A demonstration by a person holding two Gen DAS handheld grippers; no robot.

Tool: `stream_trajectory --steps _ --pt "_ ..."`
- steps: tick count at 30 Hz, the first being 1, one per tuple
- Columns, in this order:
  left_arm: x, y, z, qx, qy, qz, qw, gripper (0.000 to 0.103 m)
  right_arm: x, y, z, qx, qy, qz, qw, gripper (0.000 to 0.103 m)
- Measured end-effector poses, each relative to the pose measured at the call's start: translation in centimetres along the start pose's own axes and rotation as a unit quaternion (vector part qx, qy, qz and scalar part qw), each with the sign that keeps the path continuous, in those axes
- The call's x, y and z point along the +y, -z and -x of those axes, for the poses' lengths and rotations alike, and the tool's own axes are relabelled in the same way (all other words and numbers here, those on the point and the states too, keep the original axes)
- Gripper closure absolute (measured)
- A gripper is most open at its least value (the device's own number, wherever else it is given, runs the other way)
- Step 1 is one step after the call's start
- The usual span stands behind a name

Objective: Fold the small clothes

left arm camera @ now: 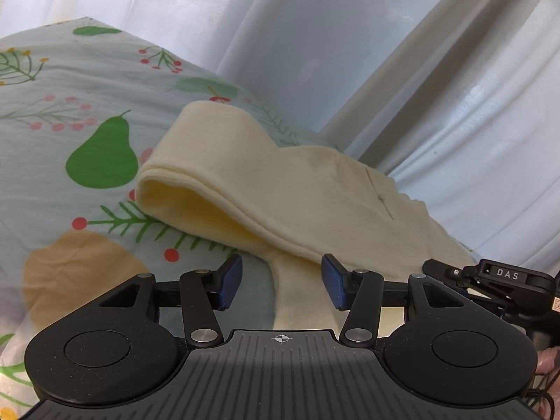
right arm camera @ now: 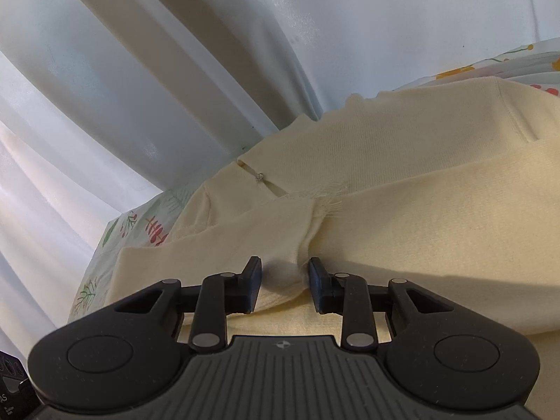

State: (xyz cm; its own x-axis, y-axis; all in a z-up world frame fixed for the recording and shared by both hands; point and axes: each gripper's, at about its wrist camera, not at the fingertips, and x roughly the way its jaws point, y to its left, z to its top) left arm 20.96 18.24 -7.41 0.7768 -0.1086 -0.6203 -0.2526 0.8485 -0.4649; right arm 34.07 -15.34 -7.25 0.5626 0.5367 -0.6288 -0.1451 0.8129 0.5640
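Lying folded, cream garment (left arm camera: pixel 280 189) nears the printed sheet's (left arm camera: pixel 70 80) curtain-side edge.

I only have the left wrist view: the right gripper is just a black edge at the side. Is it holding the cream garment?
Observer: Yes, the right gripper pinches a bunched fold of the cream garment between its pads.
Operator: Anything on the slit I can't make out?
Observer: A small silvery stud sits at the slit.
Operator: Any damage?
Observer: Yes, loose white threads fray at the seam beside it.
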Motion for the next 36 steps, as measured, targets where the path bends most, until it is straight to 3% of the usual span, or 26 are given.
stream_trajectory --steps 3,5,9,11,20,25,29,33,36 --pt "-0.3 -0.1 -0.2 -0.004 0.000 -0.002 1.0000 0.050 0.3 -0.2 -0.6 0.009 -0.005 0.000 1.000 0.093" --pt "-0.4 -0.4 -0.3 -0.003 -0.005 -0.006 1.0000 0.051 0.7 -0.2 0.1 -0.006 0.009 0.020 1.000 0.093" --pt "-0.3 -1.0 -0.5 -0.006 -0.008 0.000 1.0000 0.053 1.4 -0.7 4.7 -0.109 0.059 0.077 0.989 0.094" --pt "-0.4 -1.3 -0.8 -0.005 -0.004 0.004 1.0000 0.054 0.7 -0.9 6.2 -0.136 0.102 0.090 0.981 0.094" --pt "-2.0 -1.8 -1.7 -0.004 -0.010 -0.009 0.9999 0.059 -5.6 -1.0 9.4 -0.140 0.212 0.042 0.966 0.094" --pt "-2.2 -2.3 -0.5 -0.012 0.010 0.012 0.9998 0.065 -8.3 -0.7 8.9 -0.088 0.201 -0.004 0.976 0.092" --pt "-1.6 -2.4 0.8 -0.003 0.043 0.029 0.9986 0.065 -9.1 0.5 9.2 -0.088 0.180 -0.023 0.980 0.088" --pt "-0.3 -1.8 -0.2 0.046 0.118 0.087 0.9882 0.064 -9.8 0.6 9.5 -0.092 0.156 -0.054 0.982 0.088" --pt "0.5 -1.6 -2.2 0.062 0.129 0.129 0.9812 0.062 -10.1 0.5 9.5 -0.093 0.138 -0.079 0.983 0.088"
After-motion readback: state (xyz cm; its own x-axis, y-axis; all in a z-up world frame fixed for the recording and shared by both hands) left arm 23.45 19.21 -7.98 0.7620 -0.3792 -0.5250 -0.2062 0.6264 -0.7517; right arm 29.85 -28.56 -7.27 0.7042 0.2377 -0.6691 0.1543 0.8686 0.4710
